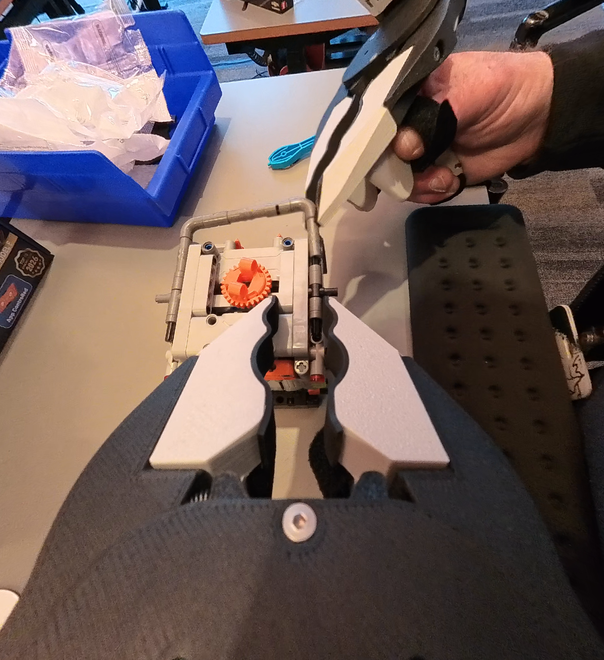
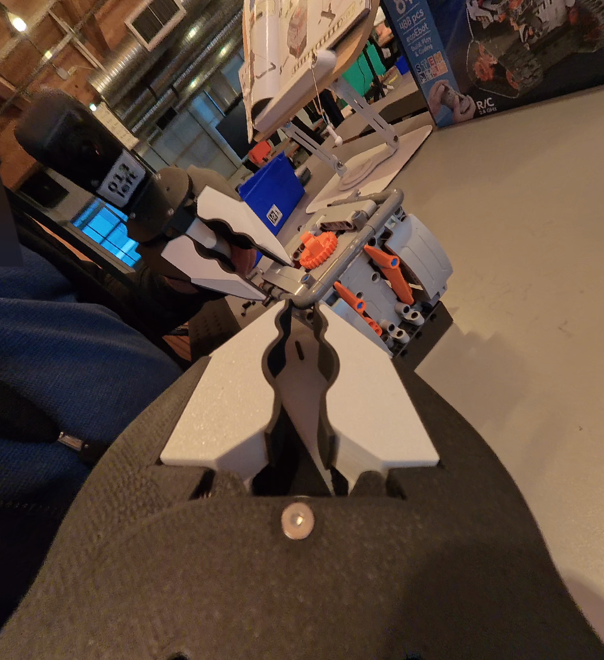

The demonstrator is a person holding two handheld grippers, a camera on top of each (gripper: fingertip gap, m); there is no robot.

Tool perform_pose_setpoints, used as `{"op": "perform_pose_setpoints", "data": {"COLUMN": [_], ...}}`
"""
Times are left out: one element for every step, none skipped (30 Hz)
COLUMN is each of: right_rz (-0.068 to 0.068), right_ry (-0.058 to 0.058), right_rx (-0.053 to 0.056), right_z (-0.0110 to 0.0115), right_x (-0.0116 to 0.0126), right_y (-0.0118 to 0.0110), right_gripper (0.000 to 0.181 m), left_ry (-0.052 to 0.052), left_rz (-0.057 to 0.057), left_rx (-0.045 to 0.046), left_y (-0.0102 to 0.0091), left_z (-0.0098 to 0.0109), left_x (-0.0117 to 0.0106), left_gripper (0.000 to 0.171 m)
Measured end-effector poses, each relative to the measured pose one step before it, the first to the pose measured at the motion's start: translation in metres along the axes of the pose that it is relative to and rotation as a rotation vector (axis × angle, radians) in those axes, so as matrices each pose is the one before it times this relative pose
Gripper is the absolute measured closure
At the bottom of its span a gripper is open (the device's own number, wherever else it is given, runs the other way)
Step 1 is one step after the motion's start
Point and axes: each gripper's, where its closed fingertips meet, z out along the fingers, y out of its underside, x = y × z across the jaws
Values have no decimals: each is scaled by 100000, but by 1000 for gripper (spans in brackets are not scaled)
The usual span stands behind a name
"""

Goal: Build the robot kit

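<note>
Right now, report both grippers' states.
Left gripper: shut on the grey brick model.
Right gripper: shut on the model's grey bar.

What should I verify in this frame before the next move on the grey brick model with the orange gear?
1. Left gripper grips the grey brick-built model with orange gear: ok, fingers close on its right edge.
2. Right gripper at the bent grey tube frame: cannot tell whether it pinches or only touches the corner.
3. Model seated on the grey tabletop: ok, its black base rests flat.
4. Grippers apart from each other: ok, tips separate in the left wrist view.
5. Nearby clutter: ok, the blue plastic bin of clear bags and the small teal plastic tool lie clear of the model.
</note>
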Motion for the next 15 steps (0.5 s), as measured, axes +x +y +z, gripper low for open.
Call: {"op": "perform_pose_setpoints", "data": {"right_rz": [-497,96,-502,-839,92,626,1271,1350,319,752,1576,1576,712,374,1888], "right_ry": [406,352,578,435,-119,-551,-742,-621,-109,-149,-395,-318,502,672,-497], "right_rx": [-6,-118,-102,-179,93,202,196,362,215,24,392,822,649,610,1166], "right_z": [-39,-5,22,14,23,11,-4,0,-12,-8,-9,10,27,24,2], "right_x": [52,76,65,2,-1,27,22,-62,-102,-70,-42,-32,16,32,-10], "right_y": [65,92,63,23,-8,35,61,-28,-51,-32,-63,-83,-43,-9,-44], "right_gripper": [173,172,172,173,173,173,173,173,174,174,175,175,175,175,175], "left_ry": [310,-75,-87,181,120,181,279,73,-153,74,-26,-161,-134,-22,86], "left_rz": [-279,14,127,-113,-575,-658,-388,114,458,263,-12,-25,-55,-163,-281], "left_rx": [147,101,-51,75,250,272,136,-148,-306,-137,3,136,34,-28,171], "left_y": [-21,-11,4,-3,0,6,2,-11,4,9,-6,-6,-2,1,2], "left_z": [15,16,-2,1,3,-7,7,13,2,-3,8,7,1,-6,2], "left_x": [41,9,-12,5,-15,-17,20,22,16,30,-6,-17,-24,-34,-12], "left_gripper": [150,150,150,150,150,150,150,150,150,150,150,150,150,150,150]}}
